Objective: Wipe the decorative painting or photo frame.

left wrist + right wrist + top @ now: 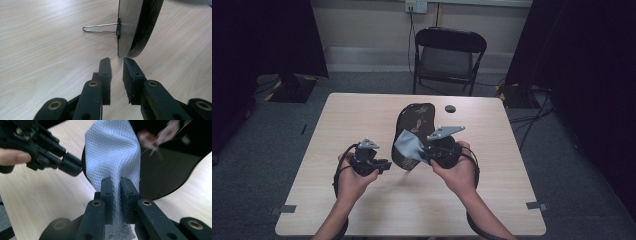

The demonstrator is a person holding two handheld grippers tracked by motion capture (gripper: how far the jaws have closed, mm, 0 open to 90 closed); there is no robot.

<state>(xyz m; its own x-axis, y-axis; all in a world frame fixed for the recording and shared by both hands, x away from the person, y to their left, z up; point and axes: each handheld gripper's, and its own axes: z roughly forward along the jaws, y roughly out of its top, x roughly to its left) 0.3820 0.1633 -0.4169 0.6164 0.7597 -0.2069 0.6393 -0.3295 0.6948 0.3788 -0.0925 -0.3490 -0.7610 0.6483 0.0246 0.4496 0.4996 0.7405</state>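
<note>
A black oval tray (416,117) with a flower pattern stands tilted up on the wooden table (362,115). My right gripper (424,156) is shut on a pale grey-blue waffle cloth (407,145), which lies against the tray's glossy face (162,175). In the right gripper view the cloth (112,152) runs up from between my jaws (115,180). My left gripper (387,165) sits at the tray's near edge (147,22), its jaws (117,61) a narrow gap apart with nothing between them. A wire loop (100,28) sticks out from the tray's grey back.
A small dark round disc (450,108) lies on the table to the right of the tray. A black folding chair (447,55) stands behind the far edge. Cables (532,117) run over the grey floor at the right.
</note>
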